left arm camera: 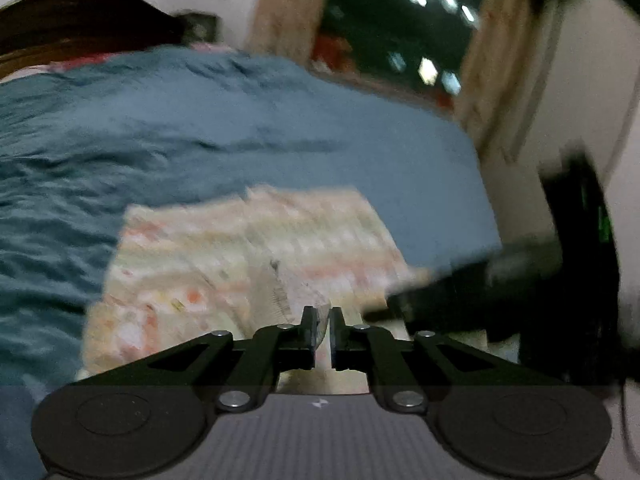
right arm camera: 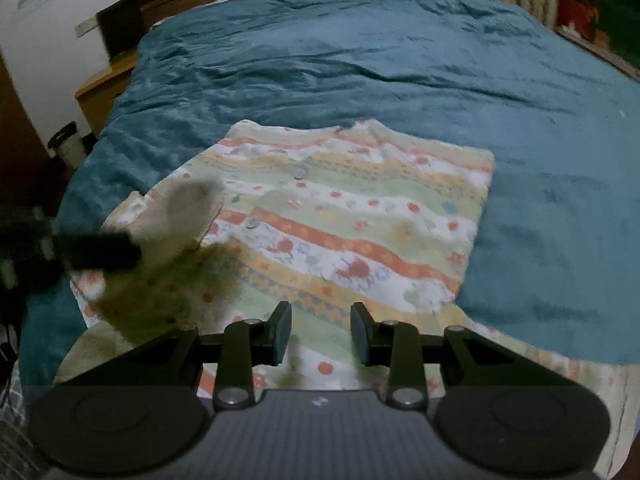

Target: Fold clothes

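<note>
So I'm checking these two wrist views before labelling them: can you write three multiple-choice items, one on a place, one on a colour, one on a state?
1. Where does the patterned garment lie?
A. on the bed cover
B. on a chair
C. on the floor

2. What colour is the bed cover?
A. red
B. teal blue
C. white

3. How do the right tongs stand?
A. shut on the garment
B. shut on nothing
C. open above the garment

Key: 1 A, the garment is spread flat on the cover; 2 B, teal cloth surrounds it; 3 C, a clear gap shows between the fingers, with nothing in it. The left tongs, by contrast, are pinched on a fold of the garment.
</note>
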